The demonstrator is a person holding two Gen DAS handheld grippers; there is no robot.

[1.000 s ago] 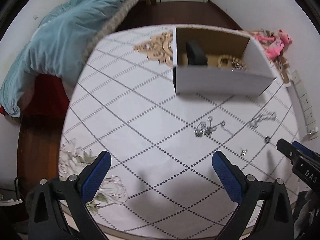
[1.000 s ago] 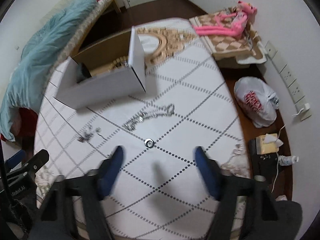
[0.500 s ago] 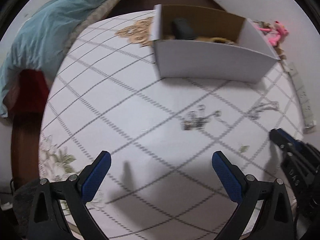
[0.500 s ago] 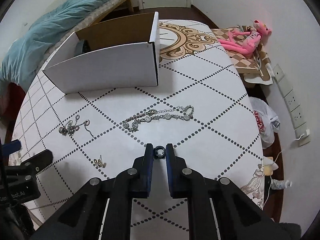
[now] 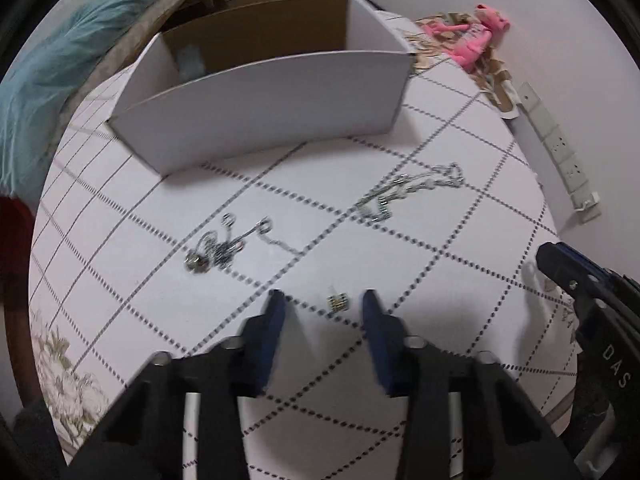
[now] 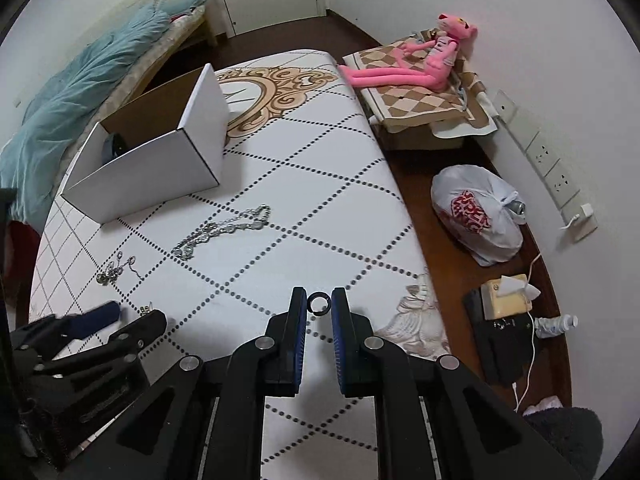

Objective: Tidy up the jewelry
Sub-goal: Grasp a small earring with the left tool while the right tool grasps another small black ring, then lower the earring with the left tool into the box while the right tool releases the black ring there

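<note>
one ring (image 6: 319, 304), two chains (image 6: 224, 232), one box (image 6: 160, 160)

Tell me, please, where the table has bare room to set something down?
Bare cloth lies between the long chain and the table's right edge, and beyond the box on the gold pattern. It is crowded near the left gripper, around the small clasp and tangled chain.

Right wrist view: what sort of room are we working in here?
Most likely a bedroom at home: a bed with a teal quilt along the wall, a pink plush toy on a checked cushion, and a patterned table with a white cardboard box.
</note>
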